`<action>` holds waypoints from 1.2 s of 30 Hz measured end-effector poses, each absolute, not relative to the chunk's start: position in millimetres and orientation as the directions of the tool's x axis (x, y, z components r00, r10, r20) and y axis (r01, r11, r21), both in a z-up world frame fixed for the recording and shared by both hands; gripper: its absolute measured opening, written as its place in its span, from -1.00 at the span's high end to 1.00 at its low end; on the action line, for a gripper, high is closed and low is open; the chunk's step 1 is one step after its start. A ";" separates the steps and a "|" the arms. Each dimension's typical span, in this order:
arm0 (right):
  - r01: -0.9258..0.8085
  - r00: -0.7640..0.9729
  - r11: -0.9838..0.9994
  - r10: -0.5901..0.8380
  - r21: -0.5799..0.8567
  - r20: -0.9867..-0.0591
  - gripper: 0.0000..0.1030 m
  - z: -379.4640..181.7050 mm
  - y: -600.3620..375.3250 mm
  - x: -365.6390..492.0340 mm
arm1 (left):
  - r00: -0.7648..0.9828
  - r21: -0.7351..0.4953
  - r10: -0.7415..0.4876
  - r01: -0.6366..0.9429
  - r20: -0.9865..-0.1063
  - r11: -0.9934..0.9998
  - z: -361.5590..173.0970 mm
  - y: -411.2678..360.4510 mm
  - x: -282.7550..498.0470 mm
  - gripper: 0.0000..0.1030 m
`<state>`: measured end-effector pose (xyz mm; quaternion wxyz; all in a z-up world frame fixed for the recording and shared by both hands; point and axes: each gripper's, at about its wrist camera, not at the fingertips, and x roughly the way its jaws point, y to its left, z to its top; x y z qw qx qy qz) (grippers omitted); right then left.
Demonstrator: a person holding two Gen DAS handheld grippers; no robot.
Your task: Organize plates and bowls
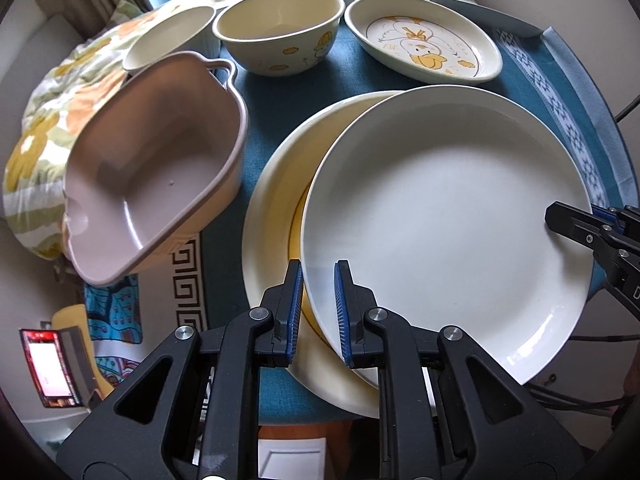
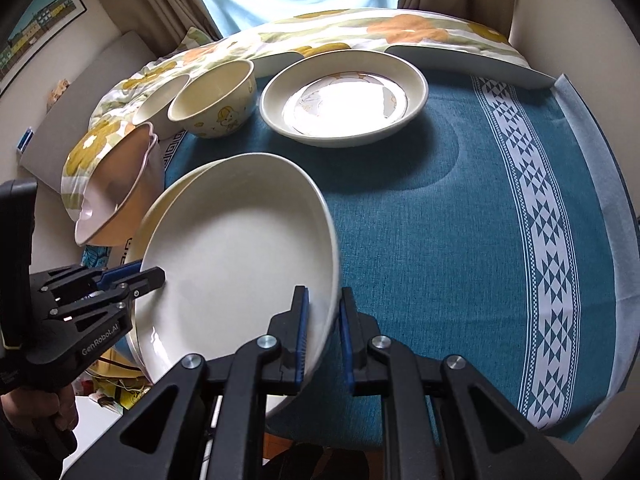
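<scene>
The white plate [image 1: 448, 224] is held at 2 opposite edges, over a cream plate with a yellow centre [image 1: 276, 216] that lies on the teal tablecloth [image 2: 440, 216] of the table. The left tool [image 1: 318, 312] has its 2 blue-padded fingers around the white plate's near-left rim, 1 finger under it and 1 over it; the rim sits in the gap, but whether the pads actually press on it cannot be told from the left wrist view. The right tool [image 2: 323, 336] likewise brackets the plate's right rim, a pad on each side with a sliver of space showing, so its grip cannot be told either.

In the right wrist view the white plate is tilted, its right edge raised off the cloth while its left edge sits low over the cream plate.

Left of the plates a pink handled dish [image 1: 160, 168] leans tilted against a floral cushion [image 1: 52, 120]. Behind stand a cream bowl with yellow cartoon prints [image 1: 280, 36], a second plain cream bowl [image 1: 172, 36] just to its left, and a duck-pattern plate [image 1: 424, 46] to the right, all well apart from the held plate.
</scene>
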<state>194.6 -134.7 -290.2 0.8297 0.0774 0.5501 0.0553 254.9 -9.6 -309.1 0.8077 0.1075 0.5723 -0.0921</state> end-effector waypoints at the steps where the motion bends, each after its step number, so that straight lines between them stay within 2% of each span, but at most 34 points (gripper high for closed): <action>1: -0.012 0.387 0.982 0.177 0.187 -0.905 0.74 -291.4 -133.3 194.9 | 0.340 0.096 -0.003 0.275 -0.940 0.957 -309.0 -10.9 254.2 0.75; 8: -0.049 0.400 0.991 0.130 0.121 -0.907 0.74 -293.6 -124.2 195.7 | 0.413 0.252 0.113 0.299 -0.904 0.920 -310.4 -26.2 247.2 0.75; 15: -0.075 0.406 0.996 0.075 0.049 -0.911 0.74 -294.5 -116.1 197.5 | 0.436 0.301 0.156 0.286 -0.886 0.910 -309.3 -30.3 246.4 0.75; 20: -0.111 0.417 0.994 0.041 -0.006 -0.908 0.74 -293.3 -108.2 199.1 | 0.473 0.383 0.220 0.280 -0.853 0.880 -309.9 -32.8 242.5 0.75; 30: -0.104 0.411 0.994 0.072 0.032 -0.909 0.74 -291.3 -107.9 199.2 | 0.446 0.318 0.173 0.273 -0.878 0.908 -304.8 -25.5 246.1 0.75; 36: -0.085 0.426 0.990 0.140 0.114 -0.894 0.74 -267.6 -117.1 195.3 | 0.485 0.216 0.073 0.245 -0.872 0.945 -260.7 -22.3 244.6 0.65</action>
